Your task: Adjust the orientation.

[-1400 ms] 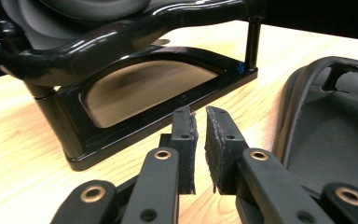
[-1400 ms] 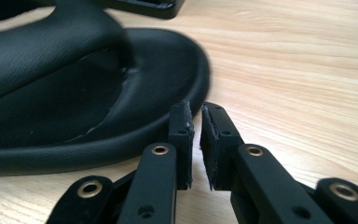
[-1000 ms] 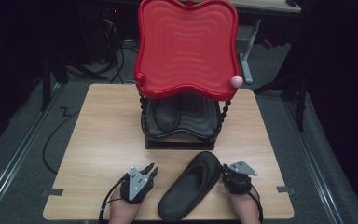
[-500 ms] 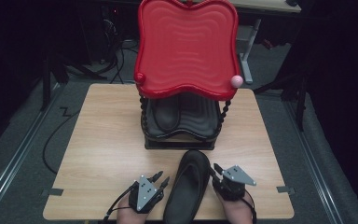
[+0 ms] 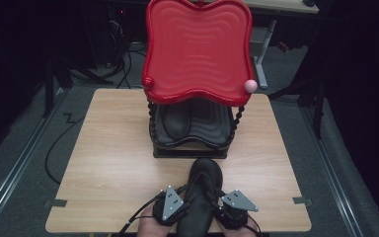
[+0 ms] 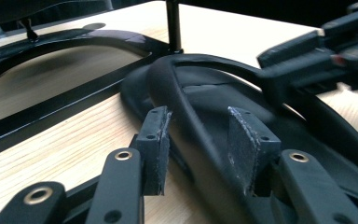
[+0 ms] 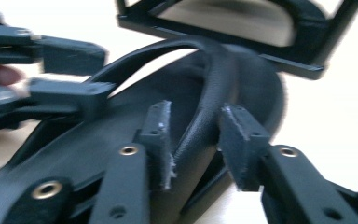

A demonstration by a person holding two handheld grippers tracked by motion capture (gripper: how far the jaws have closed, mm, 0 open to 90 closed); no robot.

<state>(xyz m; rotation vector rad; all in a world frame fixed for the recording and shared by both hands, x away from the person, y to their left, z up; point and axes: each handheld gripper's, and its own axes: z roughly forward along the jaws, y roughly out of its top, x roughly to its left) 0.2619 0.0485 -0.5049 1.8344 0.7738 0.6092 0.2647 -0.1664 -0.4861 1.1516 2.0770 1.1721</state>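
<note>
A black flip-flop sandal [image 5: 203, 190] lies at the table's front centre, toe toward the rack. My left gripper [image 5: 180, 190] is at its left side and my right gripper [image 5: 220, 195] at its right side. In the left gripper view the jaws [image 6: 200, 149] straddle the sandal's strap [image 6: 168, 88]; they have just been opening, and a gap shows at the right pad. In the right gripper view the jaws [image 7: 198, 142] straddle the other strap arm [image 7: 214, 84], also just opening, loose around it. Both grippers stand open.
A black rack [image 5: 190, 148] with beaded posts stands behind the sandal, with a red wavy tray [image 5: 197, 49] as its top shelf. A second black sandal [image 5: 175, 121] lies on the lower shelf. Bare wood [image 5: 108, 148] stretches to the left and right.
The sandal has turned from a diagonal lie to point straight at the rack. Both grippers have moved in toward the centre, and their jaws have spread apart.
</note>
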